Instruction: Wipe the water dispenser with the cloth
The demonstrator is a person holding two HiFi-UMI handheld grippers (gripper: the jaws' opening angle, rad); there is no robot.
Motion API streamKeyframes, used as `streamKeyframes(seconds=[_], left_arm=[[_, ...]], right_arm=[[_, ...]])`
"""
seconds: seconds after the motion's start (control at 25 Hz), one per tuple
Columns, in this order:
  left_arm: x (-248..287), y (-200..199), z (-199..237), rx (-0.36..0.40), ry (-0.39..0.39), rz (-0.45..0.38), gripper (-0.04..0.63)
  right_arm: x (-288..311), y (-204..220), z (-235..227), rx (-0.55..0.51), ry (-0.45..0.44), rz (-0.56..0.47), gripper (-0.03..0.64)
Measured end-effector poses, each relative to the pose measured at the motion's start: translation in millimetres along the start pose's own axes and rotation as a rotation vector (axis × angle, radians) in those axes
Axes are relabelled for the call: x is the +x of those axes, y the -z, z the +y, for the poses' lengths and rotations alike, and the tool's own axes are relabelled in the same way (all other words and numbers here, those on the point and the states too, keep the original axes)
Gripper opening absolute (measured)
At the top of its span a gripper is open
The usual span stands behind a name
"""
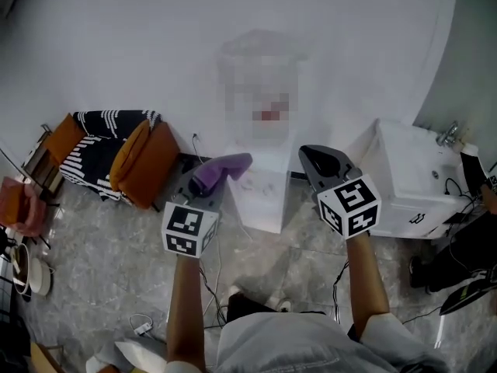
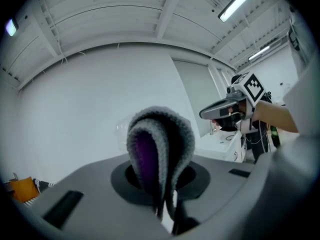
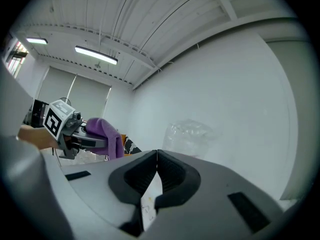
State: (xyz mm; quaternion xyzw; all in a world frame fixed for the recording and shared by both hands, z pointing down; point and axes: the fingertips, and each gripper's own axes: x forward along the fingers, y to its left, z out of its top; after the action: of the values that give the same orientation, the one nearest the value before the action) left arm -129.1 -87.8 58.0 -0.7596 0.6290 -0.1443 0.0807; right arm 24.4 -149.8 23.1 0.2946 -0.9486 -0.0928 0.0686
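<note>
The white water dispenser (image 1: 262, 196) stands against the wall, straight ahead of both grippers, and a clear bottle (image 3: 188, 134) tops it. A purple cloth (image 1: 223, 170) with a grey underside (image 2: 161, 149) hangs folded from my left gripper (image 1: 214, 179), which is shut on it just left of the dispenser's front. My right gripper (image 1: 312, 156) is held at the dispenser's right side. Its jaws are pressed together with nothing between them (image 3: 156, 157). Each gripper shows in the other's view: the right one (image 2: 226, 109) and the left one with the cloth (image 3: 80, 135).
A white sink cabinet (image 1: 410, 186) stands right of the dispenser. Orange cushions (image 1: 146, 162) and striped fabric (image 1: 97, 150) lie at the left wall. Cables (image 1: 211, 286) trail over the marble floor near my feet. Bowls (image 1: 29, 274) sit at the far left.
</note>
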Motion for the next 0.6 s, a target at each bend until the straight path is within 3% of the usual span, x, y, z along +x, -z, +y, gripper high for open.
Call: streamKeyframes(seconds=[0.6], left_arm=[[10.4,-2.7,-3.1,-0.006,0.008,0.002,0.063]], right_arm=[[-2.1,6.3,-17.1,-0.013,0.013,0.012,0.015]])
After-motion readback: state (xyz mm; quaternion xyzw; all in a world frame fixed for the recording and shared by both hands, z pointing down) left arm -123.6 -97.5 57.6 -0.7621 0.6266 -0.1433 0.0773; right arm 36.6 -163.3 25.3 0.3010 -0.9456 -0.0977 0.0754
